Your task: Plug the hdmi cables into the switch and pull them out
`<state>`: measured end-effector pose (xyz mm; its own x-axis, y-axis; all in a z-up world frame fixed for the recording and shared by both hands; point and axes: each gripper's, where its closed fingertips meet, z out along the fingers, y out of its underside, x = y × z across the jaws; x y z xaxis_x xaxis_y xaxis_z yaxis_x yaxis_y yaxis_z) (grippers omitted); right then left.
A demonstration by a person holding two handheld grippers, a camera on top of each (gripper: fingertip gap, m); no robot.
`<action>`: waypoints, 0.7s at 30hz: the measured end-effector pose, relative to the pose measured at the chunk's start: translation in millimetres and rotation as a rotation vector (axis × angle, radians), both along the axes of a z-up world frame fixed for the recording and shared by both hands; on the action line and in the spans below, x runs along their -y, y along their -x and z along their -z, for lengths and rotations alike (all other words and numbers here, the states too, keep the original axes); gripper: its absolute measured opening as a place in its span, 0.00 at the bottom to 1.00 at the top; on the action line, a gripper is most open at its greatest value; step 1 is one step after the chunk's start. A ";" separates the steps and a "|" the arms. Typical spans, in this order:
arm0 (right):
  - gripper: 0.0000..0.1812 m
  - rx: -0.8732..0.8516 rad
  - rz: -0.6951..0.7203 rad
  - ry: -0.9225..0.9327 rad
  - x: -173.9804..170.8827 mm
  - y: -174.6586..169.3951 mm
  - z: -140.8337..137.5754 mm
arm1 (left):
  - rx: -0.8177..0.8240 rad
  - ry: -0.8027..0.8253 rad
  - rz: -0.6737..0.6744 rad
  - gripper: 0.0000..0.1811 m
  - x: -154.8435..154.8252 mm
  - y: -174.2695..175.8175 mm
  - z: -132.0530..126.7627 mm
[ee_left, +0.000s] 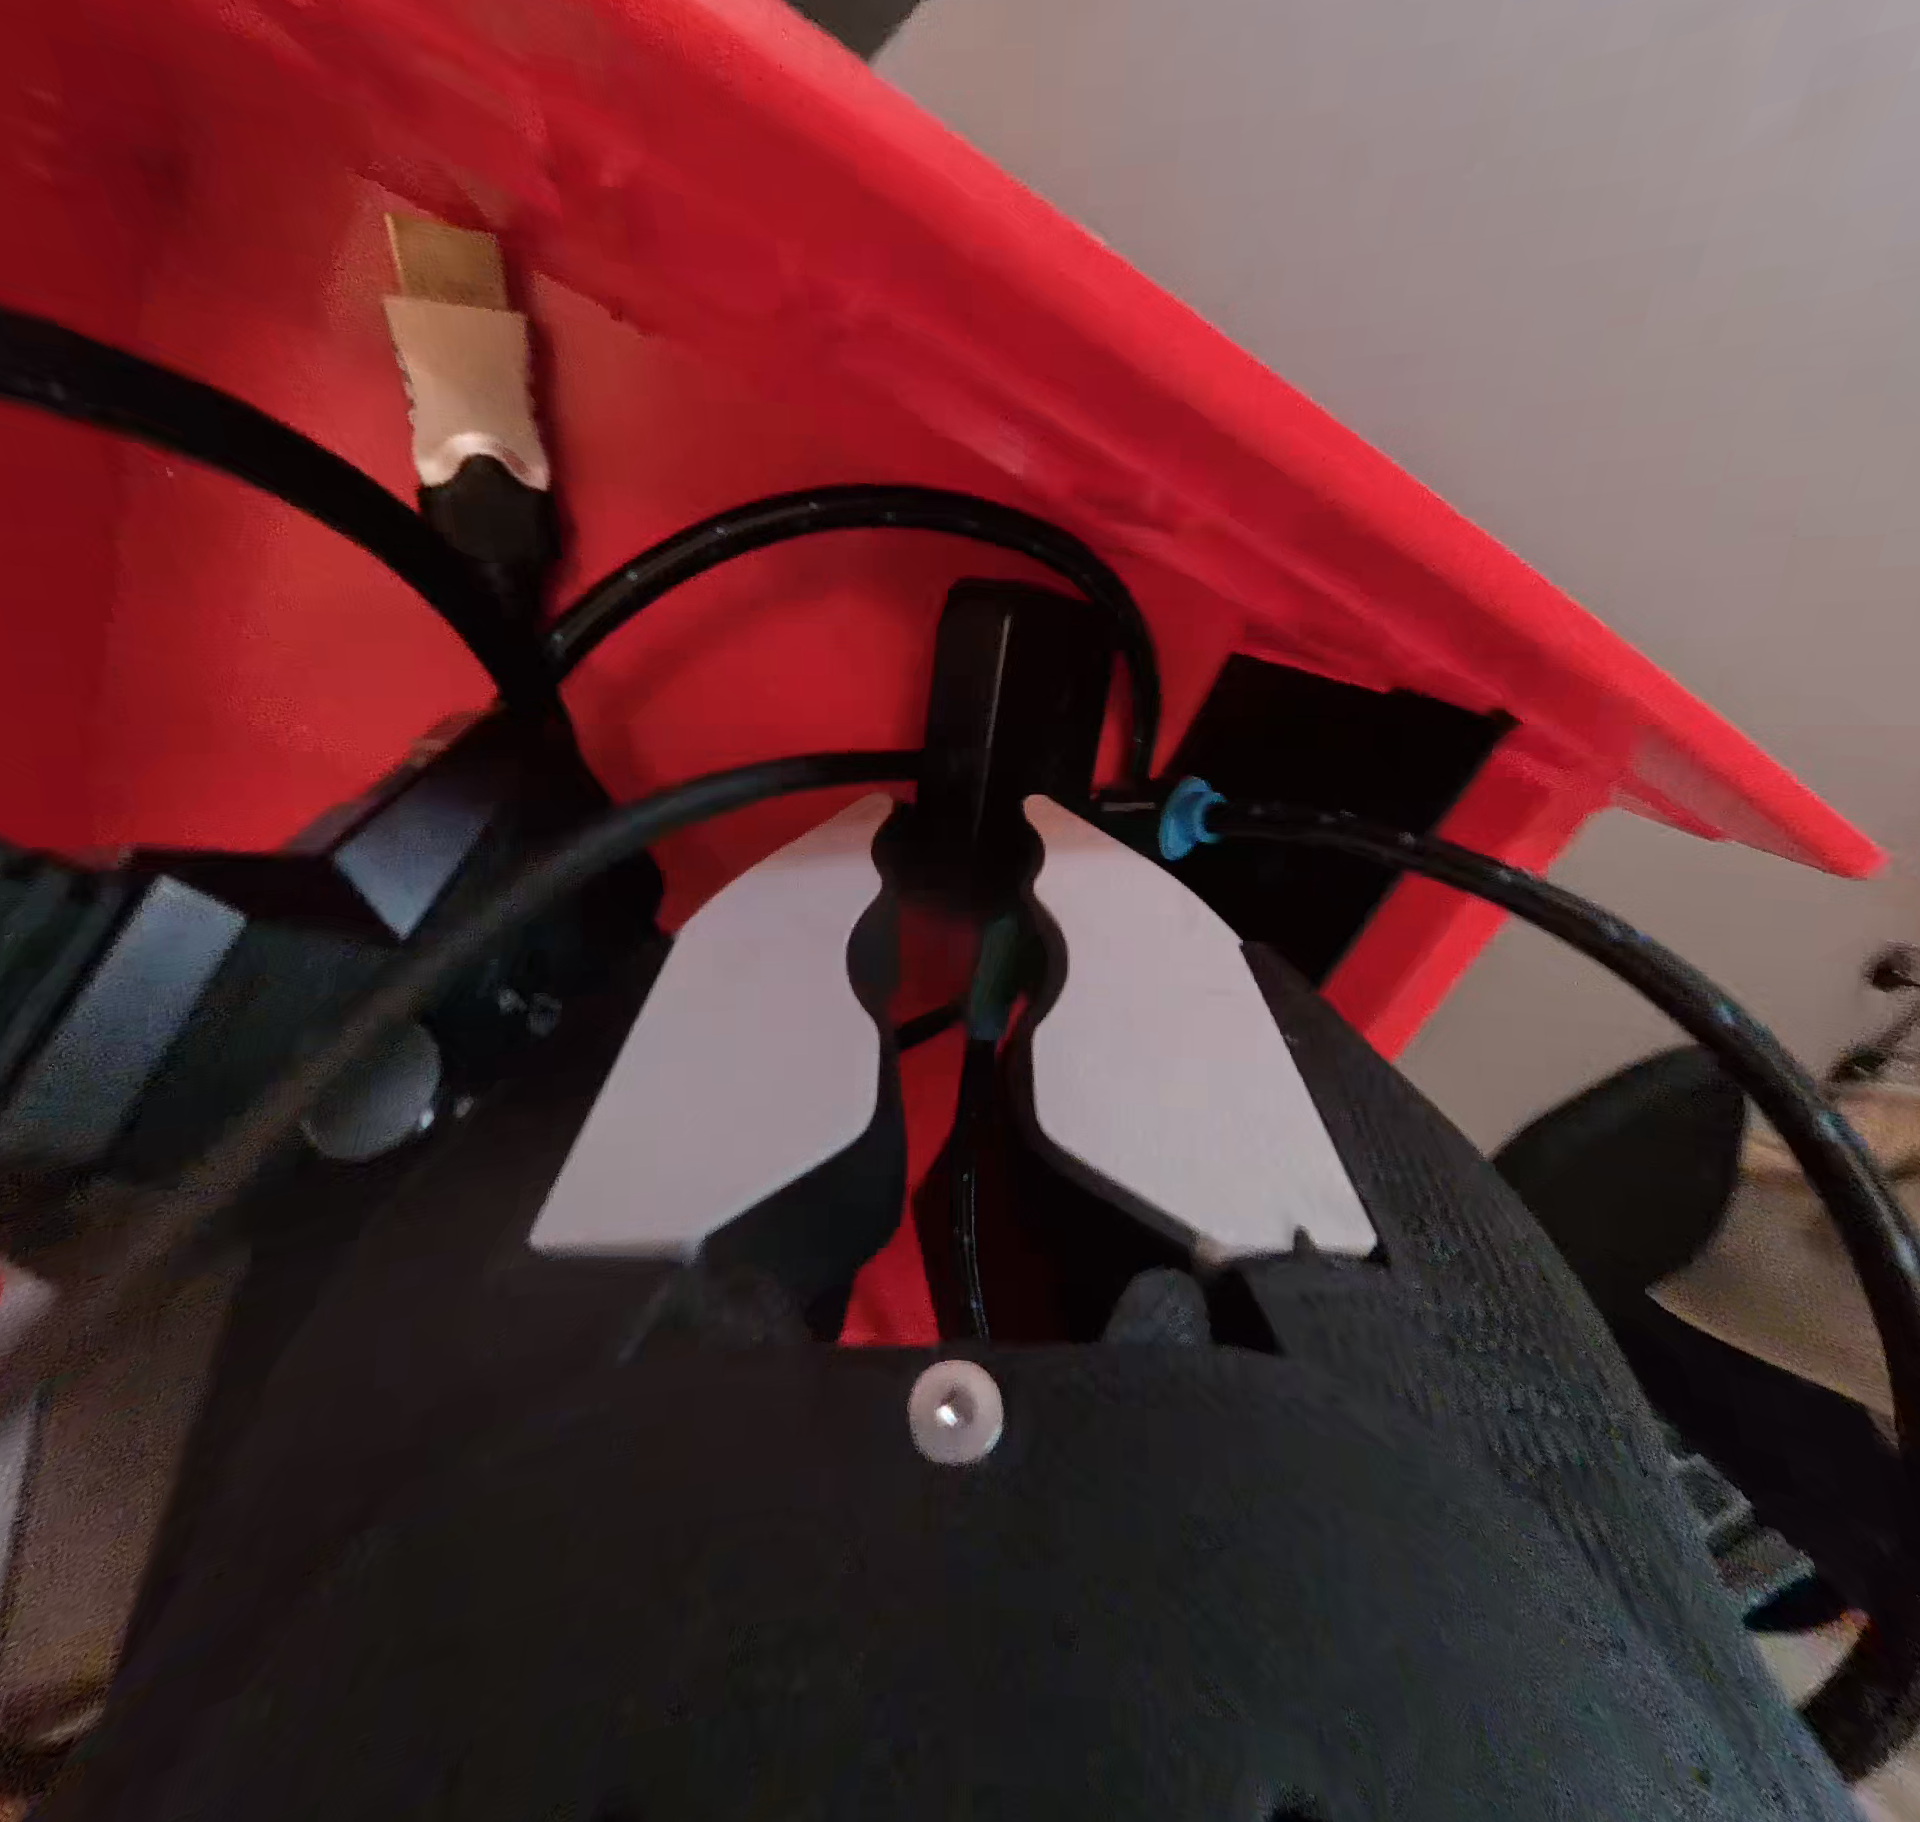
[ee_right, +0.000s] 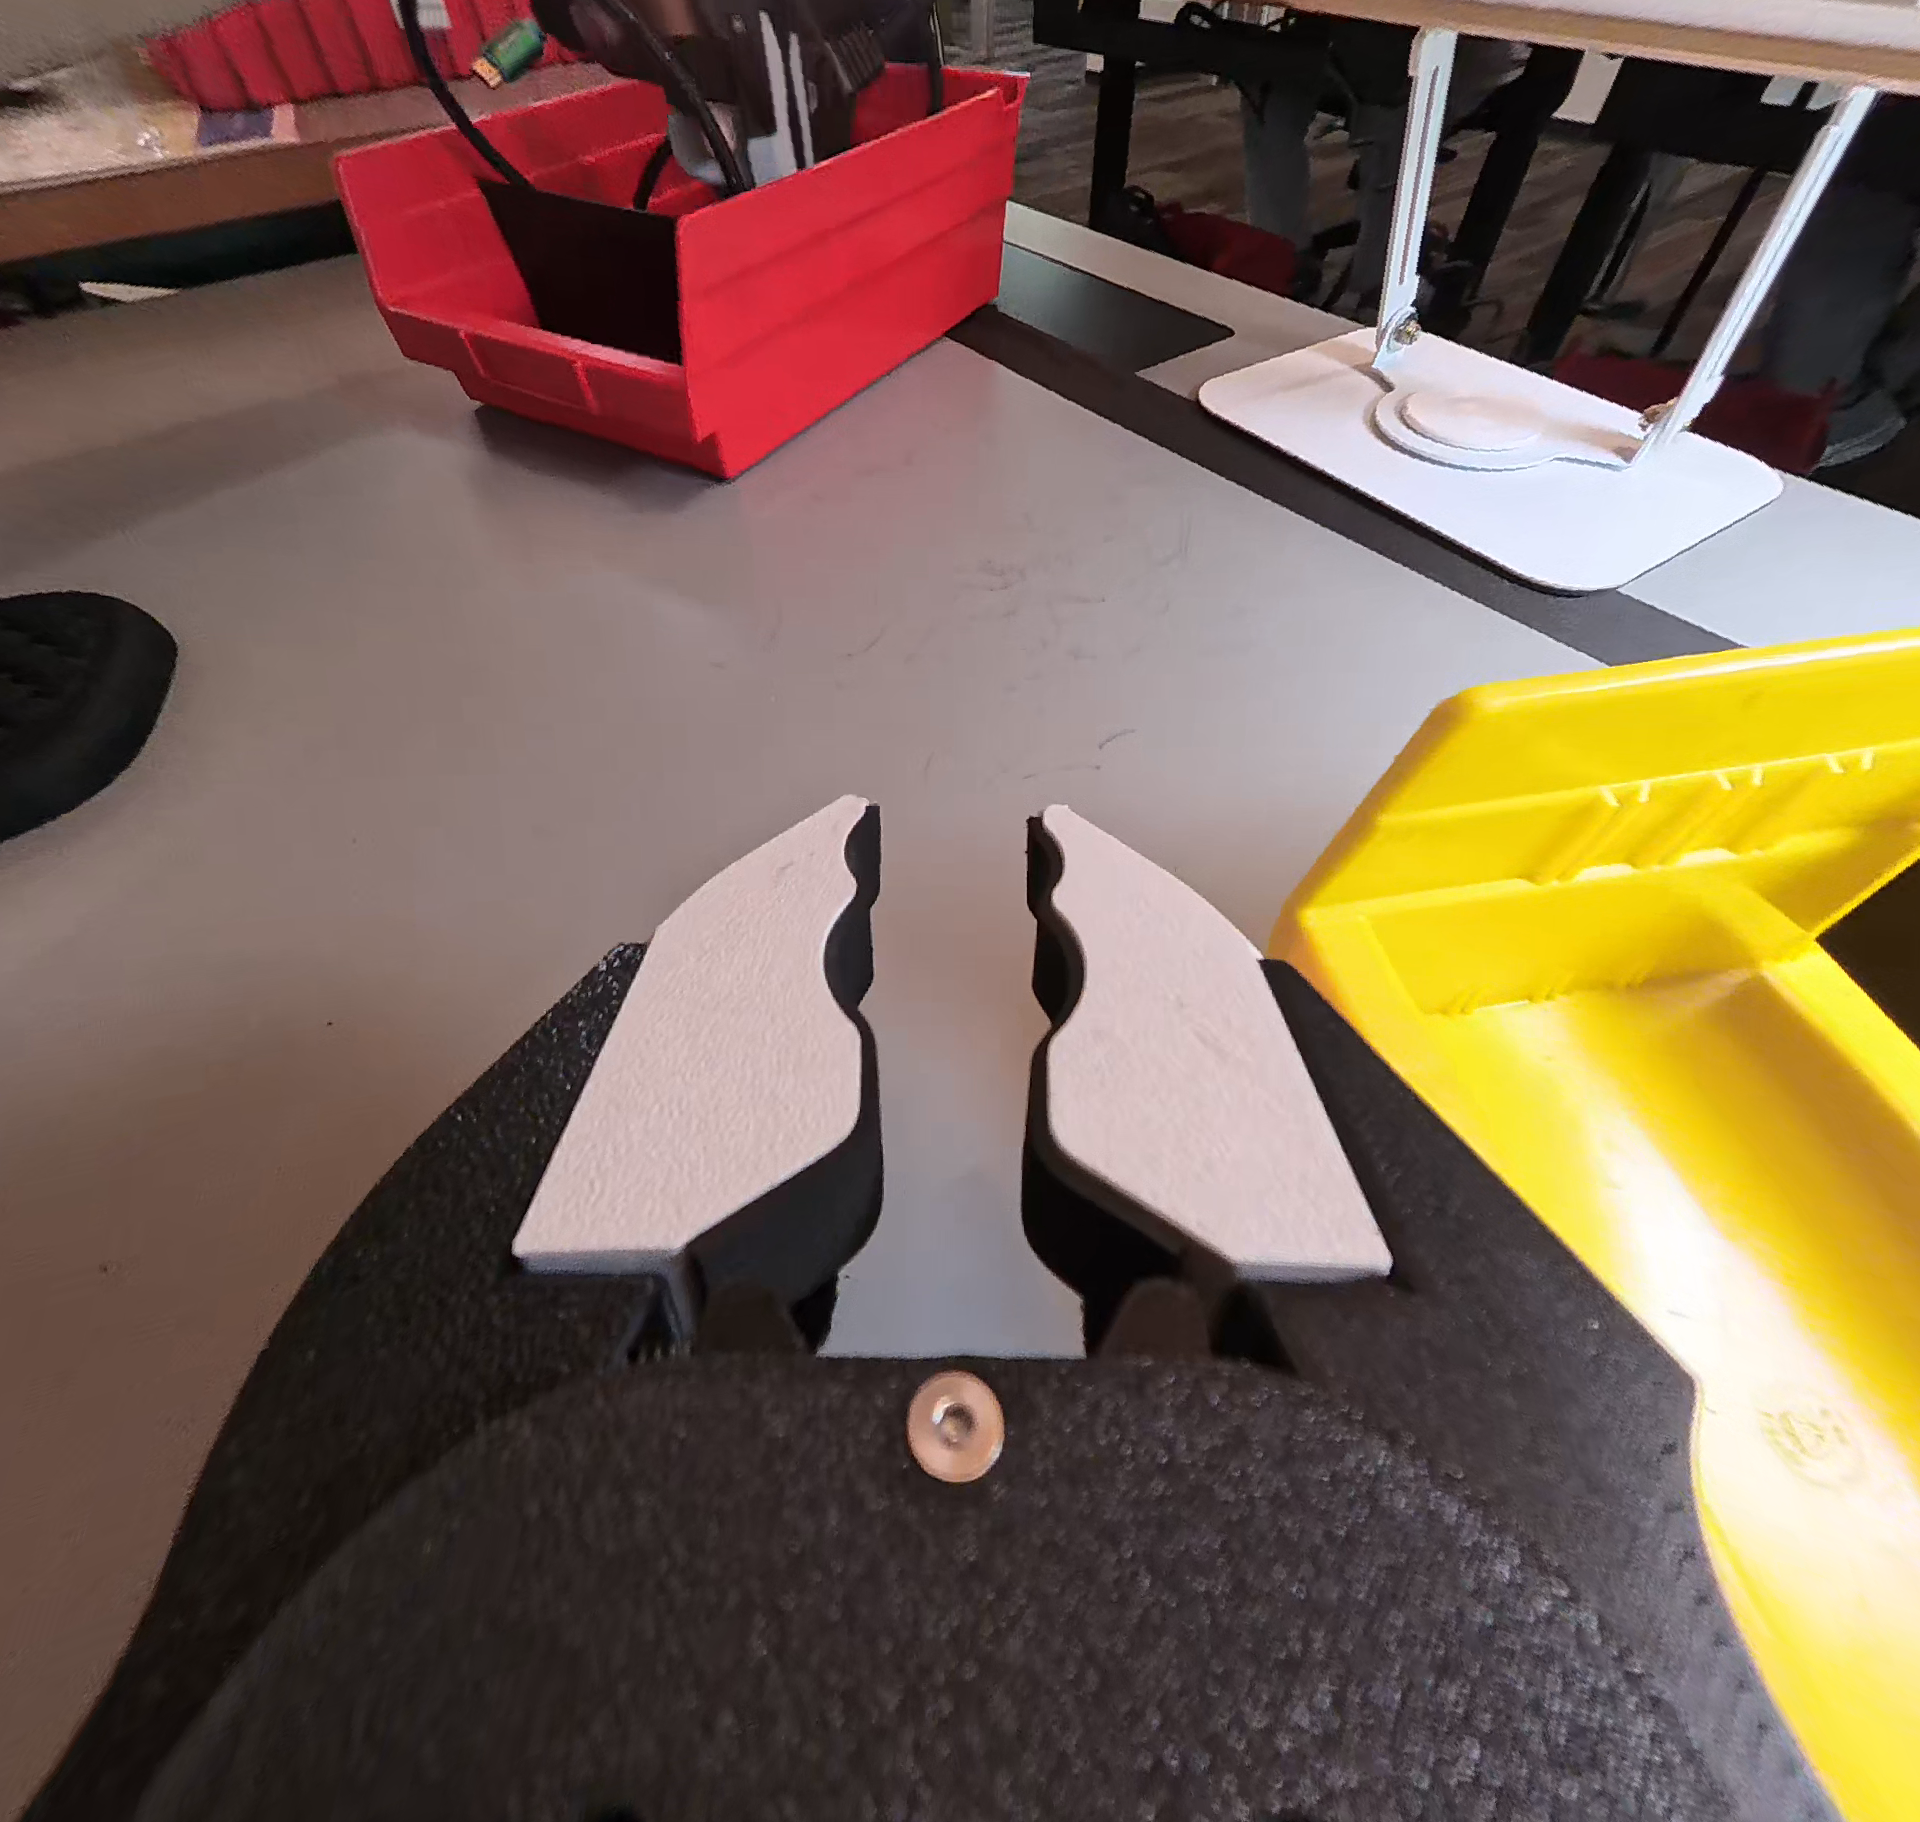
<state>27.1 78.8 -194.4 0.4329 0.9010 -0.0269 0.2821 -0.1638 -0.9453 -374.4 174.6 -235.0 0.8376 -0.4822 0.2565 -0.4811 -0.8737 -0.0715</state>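
In the left wrist view my left gripper [ee_left: 956, 822] is inside the red bin [ee_left: 935, 318]. It is shut on a black HDMI plug [ee_left: 987, 692], whose cable runs back between the fingers. A second HDMI plug with a gold and silver shell [ee_left: 462, 370] lies on the bin floor at the upper left. A black box-shaped device [ee_left: 405, 842], perhaps the switch, sits at the left, partly hidden. A black cable with a blue collar [ee_left: 1184, 816] loops out to the right. My right gripper [ee_right: 954, 827] is open and empty, low over the grey table [ee_right: 623, 733].
In the right wrist view the red bin [ee_right: 831, 266] stands at the far middle, with cables and a green plug [ee_right: 509, 47] rising from it. A yellow bin [ee_right: 1610, 993] is close on the right. A white stand base [ee_right: 1496, 463] is far right. A black pad [ee_right: 62, 702] lies left. The gap from one gripper's tips to the other's is roughly 40 centimetres.
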 end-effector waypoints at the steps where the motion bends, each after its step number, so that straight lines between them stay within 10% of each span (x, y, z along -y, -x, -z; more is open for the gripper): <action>1: 0.15 -0.004 0.000 0.000 0.1 -0.4 -0.9 | 0.031 0.005 0.006 0.10 4.0 -2.5 -3.6; 11: 0.14 -0.012 -0.001 -0.022 3.1 0.9 -4.8 | 0.027 -0.205 0.106 0.08 10.4 -10.4 -60.4; 21: 0.14 -0.066 -0.003 -0.040 8.4 7.8 -18.4 | 0.099 -0.651 0.091 0.08 18.0 -26.6 -193.5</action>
<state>19.2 70.4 -176.1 0.4287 0.9032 -0.0192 0.2190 -0.1246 -0.9677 -347.8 156.6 -41.6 0.7736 -0.6326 -0.0369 -0.5148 -0.5935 -0.6187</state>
